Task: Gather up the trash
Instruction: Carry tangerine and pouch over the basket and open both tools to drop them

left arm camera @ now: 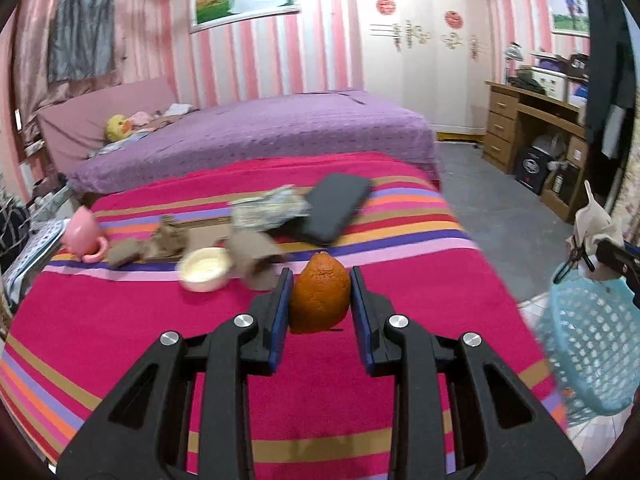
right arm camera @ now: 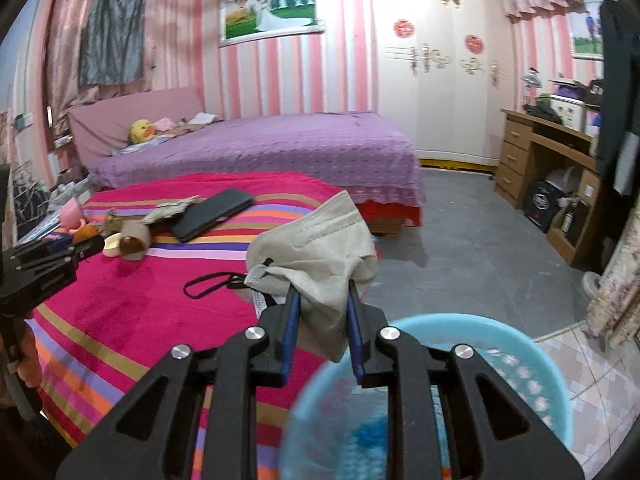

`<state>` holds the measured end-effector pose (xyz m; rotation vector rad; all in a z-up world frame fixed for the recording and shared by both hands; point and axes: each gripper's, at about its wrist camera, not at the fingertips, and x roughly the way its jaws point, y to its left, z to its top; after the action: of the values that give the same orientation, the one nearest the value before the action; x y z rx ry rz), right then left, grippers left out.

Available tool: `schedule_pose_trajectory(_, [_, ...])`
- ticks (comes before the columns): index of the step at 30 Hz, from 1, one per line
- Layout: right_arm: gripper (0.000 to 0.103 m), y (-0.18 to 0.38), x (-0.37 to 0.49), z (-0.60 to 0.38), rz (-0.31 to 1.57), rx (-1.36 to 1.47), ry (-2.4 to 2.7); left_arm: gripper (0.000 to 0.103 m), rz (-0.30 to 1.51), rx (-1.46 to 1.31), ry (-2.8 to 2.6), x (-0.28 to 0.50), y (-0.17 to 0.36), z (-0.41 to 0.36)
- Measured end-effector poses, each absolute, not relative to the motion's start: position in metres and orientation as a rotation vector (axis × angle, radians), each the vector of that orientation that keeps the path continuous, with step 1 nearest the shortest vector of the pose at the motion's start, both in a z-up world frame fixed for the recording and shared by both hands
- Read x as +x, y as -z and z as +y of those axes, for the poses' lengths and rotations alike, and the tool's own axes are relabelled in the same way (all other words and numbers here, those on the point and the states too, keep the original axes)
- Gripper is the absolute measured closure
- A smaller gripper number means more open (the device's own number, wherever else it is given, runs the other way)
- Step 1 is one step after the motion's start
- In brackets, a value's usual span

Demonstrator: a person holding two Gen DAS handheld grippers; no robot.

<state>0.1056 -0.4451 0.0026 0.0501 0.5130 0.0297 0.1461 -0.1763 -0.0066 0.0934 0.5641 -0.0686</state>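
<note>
**Holding trash in both claws by the basket**

Pinching an orange peel (left arm camera: pixel 319 294), the left claw (left arm camera: pixel 319 292) has both blue pads pressed on its sides, above the striped bed cover (left arm camera: pixel 120 320). Beyond this claw and to its left lie a cardboard tube (left arm camera: pixel 256 258), a cream lid (left arm camera: pixel 206 269), torn brown cardboard (left arm camera: pixel 160 242) and a pink cup (left arm camera: pixel 82 232); a dark phone (left arm camera: pixel 334 208) lies farther ahead. The right claw (right arm camera: pixel 323 308) grips a crumpled beige face mask (right arm camera: pixel 316 248), its black ear loop (right arm camera: pixel 208 282) hanging to the claw's left. Just below and in front of the right claw stands the blue basket (right arm camera: pixel 532 344), on the floor beside the bed.
</note>
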Motion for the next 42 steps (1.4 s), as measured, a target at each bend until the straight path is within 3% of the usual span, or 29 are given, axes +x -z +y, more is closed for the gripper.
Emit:
schedule_pose_trajectory(12, [0.081, 0.010, 0.067, -0.542, 0.531, 0.094, 0.136, 0.075, 0.593, 0.130, 0.252, 0.117, 0.024, -0.304])
schedule_pose_trajectory(29, [0.080, 0.024, 0.054, -0.580, 0.552, 0.129, 0.219, 0.073, 0.640, 0.134, 0.395, 0.105, 0.040, -0.394])
schedule_pose_trajectory(31, [0.081, 0.024, 0.054, -0.579, 0.551, 0.130, 0.216, 0.067, 0.640, 0.137, 0.405, 0.105, 0.042, -0.398])
schedule_pose_trajectory(33, [0.081, 0.024, 0.055, -0.579, 0.552, 0.128, 0.217, 0.045, 0.641, 0.140, 0.417, 0.105, 0.042, -0.400])
schedule_pose_trajectory(36, [0.081, 0.024, 0.054, -0.579, 0.551, 0.130, 0.216, 0.024, 0.620, 0.136, 0.387, 0.106, 0.039, -0.394])
schedule_pose_trajectory(42, [0.080, 0.024, 0.054, -0.578, 0.550, 0.129, 0.217, 0.014, 0.601, 0.112, 0.343, 0.115, 0.032, -0.367])
